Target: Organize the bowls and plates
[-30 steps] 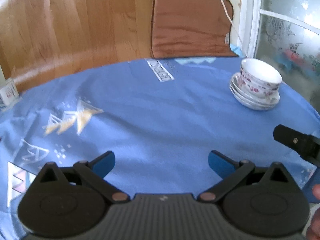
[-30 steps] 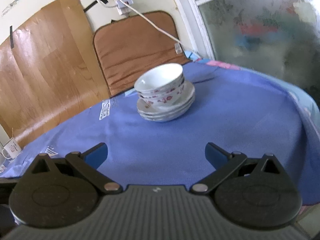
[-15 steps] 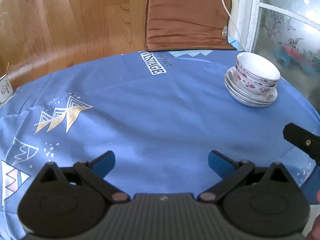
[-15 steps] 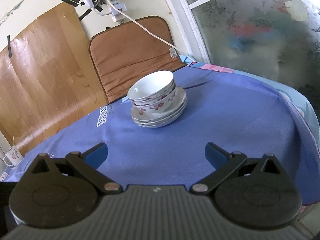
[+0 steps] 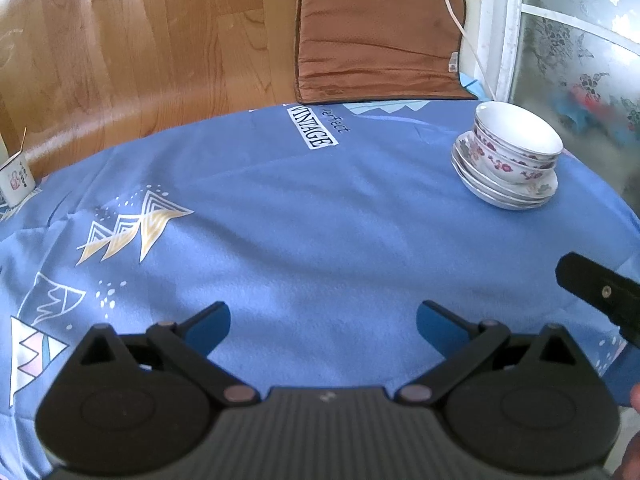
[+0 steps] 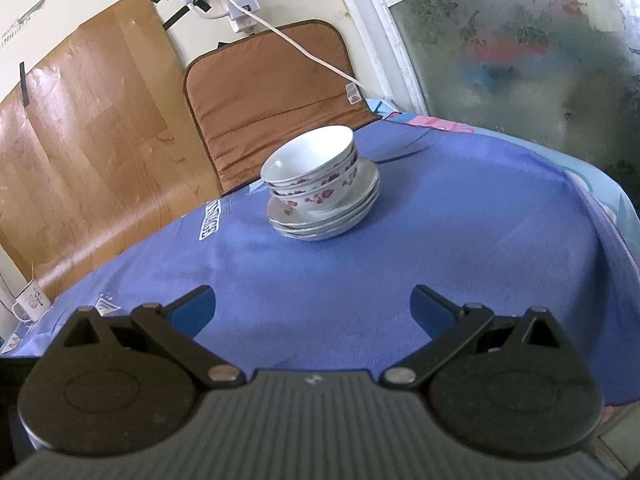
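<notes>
Blue tablecloth (image 5: 320, 216) under stacked bowls (image 6: 316, 172)

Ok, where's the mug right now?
The mug sits at the far left edge of the table in both views, against the wood panel, well away from the stacked bowls.

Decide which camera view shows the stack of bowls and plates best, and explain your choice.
The right wrist view: the stack of bowls and plates sits near centre, large, its layers separable. The left wrist view shows it smaller, off toward the right edge.
</notes>
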`<state>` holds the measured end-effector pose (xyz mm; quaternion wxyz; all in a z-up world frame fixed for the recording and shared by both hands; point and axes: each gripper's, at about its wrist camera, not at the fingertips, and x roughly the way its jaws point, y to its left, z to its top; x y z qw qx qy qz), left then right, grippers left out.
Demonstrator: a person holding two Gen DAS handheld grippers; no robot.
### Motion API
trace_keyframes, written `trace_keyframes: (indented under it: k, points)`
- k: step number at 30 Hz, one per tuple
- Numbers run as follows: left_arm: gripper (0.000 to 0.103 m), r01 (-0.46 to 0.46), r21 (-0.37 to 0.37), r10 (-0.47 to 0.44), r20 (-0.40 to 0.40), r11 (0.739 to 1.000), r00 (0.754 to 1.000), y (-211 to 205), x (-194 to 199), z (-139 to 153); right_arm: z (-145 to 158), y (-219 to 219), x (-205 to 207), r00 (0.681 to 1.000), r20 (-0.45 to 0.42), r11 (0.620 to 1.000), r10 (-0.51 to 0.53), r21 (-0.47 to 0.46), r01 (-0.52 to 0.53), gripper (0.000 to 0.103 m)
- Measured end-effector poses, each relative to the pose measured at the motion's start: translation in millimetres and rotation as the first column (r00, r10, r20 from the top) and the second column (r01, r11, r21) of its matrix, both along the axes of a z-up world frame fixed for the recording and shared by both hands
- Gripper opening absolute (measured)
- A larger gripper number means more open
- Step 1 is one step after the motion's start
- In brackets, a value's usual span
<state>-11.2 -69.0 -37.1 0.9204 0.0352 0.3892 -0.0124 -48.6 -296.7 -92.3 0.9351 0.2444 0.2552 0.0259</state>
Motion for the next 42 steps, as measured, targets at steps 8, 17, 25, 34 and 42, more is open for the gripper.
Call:
trace_keyframes:
  k: [8, 17, 25, 34, 42]
  points:
    - [0.103, -0.016, -0.005, 0.016, -0.006, 1.000, 1.000, 3.9, 0.7, -1.6, -0.4, 3.7, 1.5, 1.000, 0.000, 1.000, 0.011, -0.008, -0.011, 0.103]
    - [0.103, -0.013, -0.006, 0.013, -0.020, 1.000, 1.000, 5.2, 2.7, -4.1, 0.3, 7.2, 2.7, 1.000, 0.002, 0.999, 0.025, -0.022, -0.025, 0.103]
    - [0.103, -0.011, -0.013, 0.011, -0.035, 1.000, 0.999, 4.7, 4.3, -8.5, -0.4, 8.7, 3.6, 1.000, 0.005, 0.999, 0.029, -0.028, -0.029, 0.103]
    - [0.103, -0.044, 0.057, 0.041, 0.050, 0.997, 0.998, 3.7, -0.7, 1.9, 1.3, 7.6, 5.6, 1.000, 0.016, 0.999, 0.025, -0.030, -0.025, 0.103]
    - [0.103, -0.056, 0.090, 0.051, 0.057, 0.994, 0.997, 3.4, 3.0, 5.4, 6.8, 4.3, 8.0, 0.999, 0.041, 0.999, 0.010, -0.031, -0.009, 0.103]
